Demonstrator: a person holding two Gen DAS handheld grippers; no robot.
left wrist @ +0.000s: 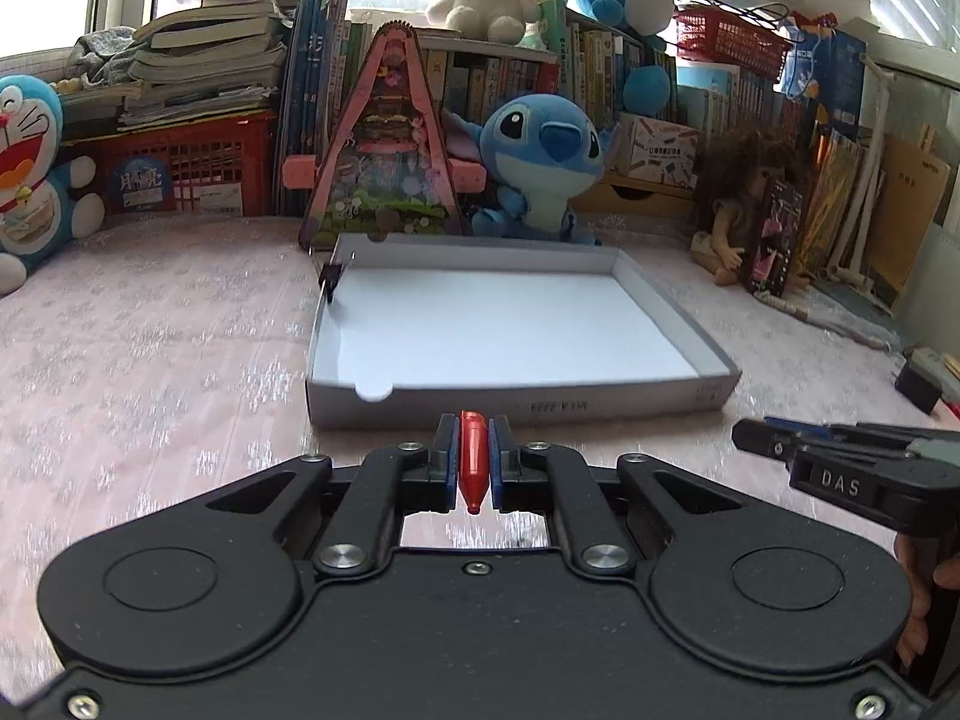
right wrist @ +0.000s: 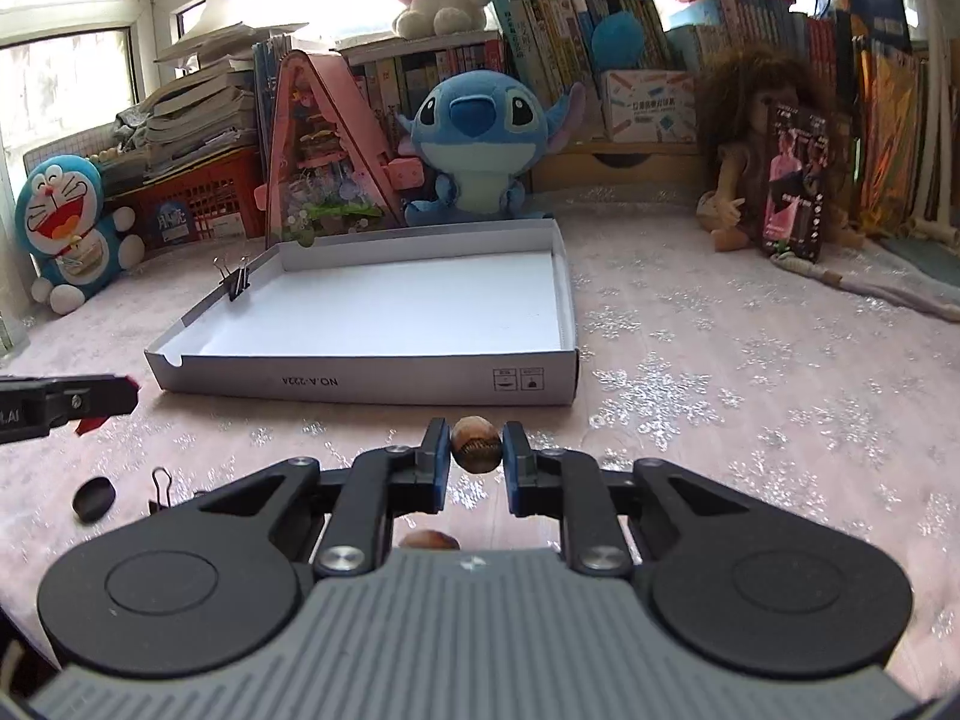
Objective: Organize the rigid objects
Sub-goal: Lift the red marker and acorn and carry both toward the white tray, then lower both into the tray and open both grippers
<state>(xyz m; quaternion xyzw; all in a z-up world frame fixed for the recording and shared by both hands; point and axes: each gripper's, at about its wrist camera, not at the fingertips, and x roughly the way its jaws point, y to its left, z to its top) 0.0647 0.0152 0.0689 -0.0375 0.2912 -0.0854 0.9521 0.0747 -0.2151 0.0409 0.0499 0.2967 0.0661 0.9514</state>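
Observation:
A shallow white box lid (left wrist: 516, 396) (right wrist: 366, 381) lies open on the pink cloth, empty but for a black binder clip (left wrist: 331, 283) (right wrist: 235, 282) clamped on its left wall. My left gripper (left wrist: 474, 456) is shut on a red marker-like piece (left wrist: 473, 462), just in front of the box's near wall. My right gripper (right wrist: 476, 450) is shut on a brown walnut-like nut (right wrist: 476, 443), also just short of the near wall. The right gripper shows at the right of the left wrist view (left wrist: 852, 474); the left one shows at the left of the right wrist view (right wrist: 66, 402).
On the cloth near my right gripper lie a black oval piece (right wrist: 93, 498), a second binder clip (right wrist: 161, 489) and another brown nut (right wrist: 429, 540). Plush toys (left wrist: 540, 162), a pink triangular toy house (left wrist: 384, 144), a doll (right wrist: 750, 150) and books line the back.

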